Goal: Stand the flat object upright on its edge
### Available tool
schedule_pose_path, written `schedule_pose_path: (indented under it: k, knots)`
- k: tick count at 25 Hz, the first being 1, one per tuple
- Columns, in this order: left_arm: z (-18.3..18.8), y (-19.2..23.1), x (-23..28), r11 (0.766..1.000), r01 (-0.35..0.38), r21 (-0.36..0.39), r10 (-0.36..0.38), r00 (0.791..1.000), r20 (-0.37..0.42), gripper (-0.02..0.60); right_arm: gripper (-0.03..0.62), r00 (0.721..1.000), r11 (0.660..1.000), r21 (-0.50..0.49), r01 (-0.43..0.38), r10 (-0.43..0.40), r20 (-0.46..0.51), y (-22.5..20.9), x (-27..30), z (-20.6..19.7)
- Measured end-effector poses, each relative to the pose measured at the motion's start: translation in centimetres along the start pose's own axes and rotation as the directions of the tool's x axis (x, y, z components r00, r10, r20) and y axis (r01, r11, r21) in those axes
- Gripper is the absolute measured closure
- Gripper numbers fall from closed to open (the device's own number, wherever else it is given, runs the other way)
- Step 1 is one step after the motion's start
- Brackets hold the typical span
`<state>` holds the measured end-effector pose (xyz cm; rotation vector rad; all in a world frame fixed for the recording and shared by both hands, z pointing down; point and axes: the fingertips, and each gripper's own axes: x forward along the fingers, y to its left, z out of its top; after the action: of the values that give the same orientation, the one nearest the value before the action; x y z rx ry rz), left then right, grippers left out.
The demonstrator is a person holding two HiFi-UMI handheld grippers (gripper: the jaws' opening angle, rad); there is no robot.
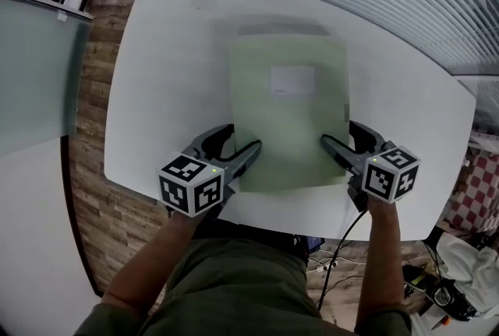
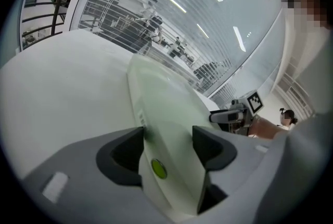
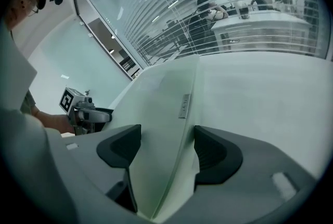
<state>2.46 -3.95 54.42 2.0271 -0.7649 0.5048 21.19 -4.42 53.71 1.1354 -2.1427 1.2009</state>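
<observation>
Green folder (image 1: 287, 120) lies flat mid-table on white table (image 1: 164, 77). Left gripper (image 1: 240, 141) at its near-left corner, right gripper (image 1: 339, 133) at near-right: both wide open, straddling the edge, clamping nothing. Risk: thin folder prob. sags or slips if grips are uneven, then topples w/o support once upright.

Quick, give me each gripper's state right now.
Left gripper: open, jaws astride a corner of the pale green flat plastic folder.
Right gripper: open, same folder between its jaws.
</observation>
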Motion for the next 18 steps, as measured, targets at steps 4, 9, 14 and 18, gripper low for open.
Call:
schedule_pose_path:
  k: [4, 9, 14, 18]
  knots:
    - [0.4, -0.2, -0.4, 1.0, -0.011, -0.012, 0.011, 1.0, -0.013, 0.304, 0.286, 0.999, 1.0, 0.007, 0.009, -0.009, 0.045, 0.5, -0.4, 0.3]
    - [1.6, -0.7, -1.3, 0.999, -0.026, 0.027, 0.025, 1.0, 0.019, 0.304, 0.287, 0.991, 1.0, -0.002, 0.017, -0.016, 0.131, 1.4, -1.3, 1.4]
    - [3.1, -1.1, -2.7, 0.996, -0.034, 0.088, 0.03, 0.998, 0.047, 0.304, 0.287, 0.98, 0.999, -0.014, 0.033, -0.03, 0.195, 2.7, -2.1, 2.6]
    - [5.0, -2.0, -4.0, 0.987, -0.041, 0.156, 0.029, 0.996, 0.082, 0.304, 0.286, 0.965, 0.999, -0.023, 0.044, -0.037, 0.259, 3.9, -3.2, 4.1]
